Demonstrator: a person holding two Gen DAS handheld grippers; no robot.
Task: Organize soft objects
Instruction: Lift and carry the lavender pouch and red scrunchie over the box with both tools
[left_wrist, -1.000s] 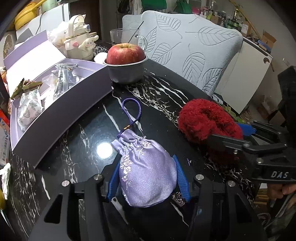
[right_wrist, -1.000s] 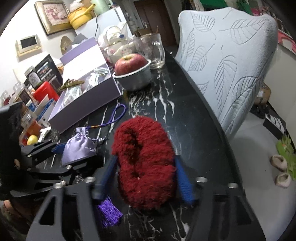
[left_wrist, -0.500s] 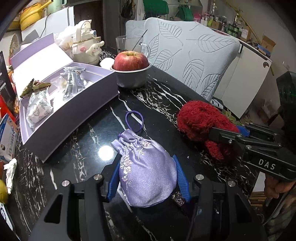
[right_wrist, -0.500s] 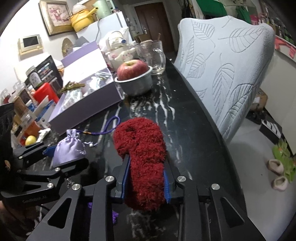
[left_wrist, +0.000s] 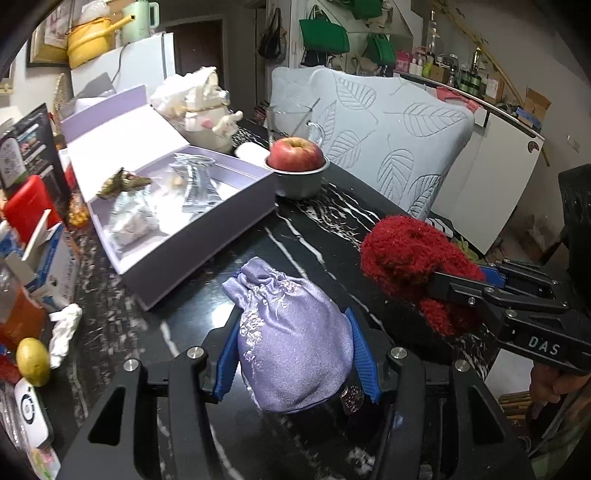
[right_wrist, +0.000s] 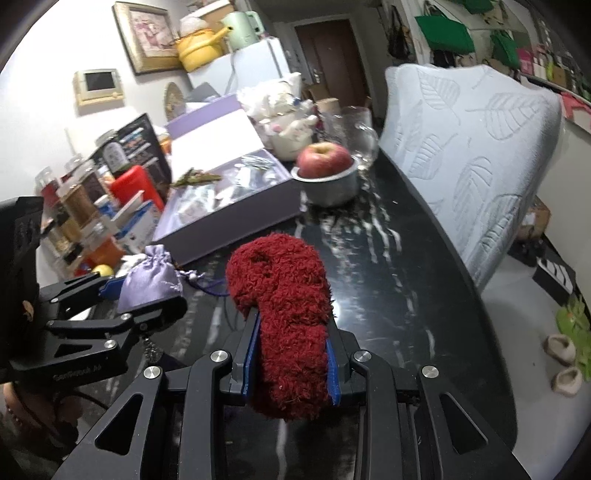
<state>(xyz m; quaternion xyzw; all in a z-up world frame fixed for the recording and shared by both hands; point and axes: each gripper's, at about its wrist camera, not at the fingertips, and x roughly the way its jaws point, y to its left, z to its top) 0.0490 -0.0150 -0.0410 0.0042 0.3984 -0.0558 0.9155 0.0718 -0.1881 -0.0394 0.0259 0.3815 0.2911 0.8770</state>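
Both items now lifted clear of the black worktop (left_wrist: 303, 236). Right gripper (right_wrist: 291, 363): jaws have just closed, clamped on red fuzzy sock (right_wrist: 288, 317), frame centre. Left gripper (left_wrist: 295, 354): jaws clamped on lilac pouch (left_wrist: 288, 339), lower centre. Likely heading for purple box (left_wrist: 177, 221), upper left. Pouch cord mostly hidden; box contents unclear.

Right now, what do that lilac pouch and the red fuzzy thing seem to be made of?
The pouch looks like satin-type fabric: it has a soft sheen, pale embroidery and a gathered neck. The red thing looks like chenille or fleecy knit, matte, with a shaggy looped pile; it squashes between the pads. The exact fibres can't be told.
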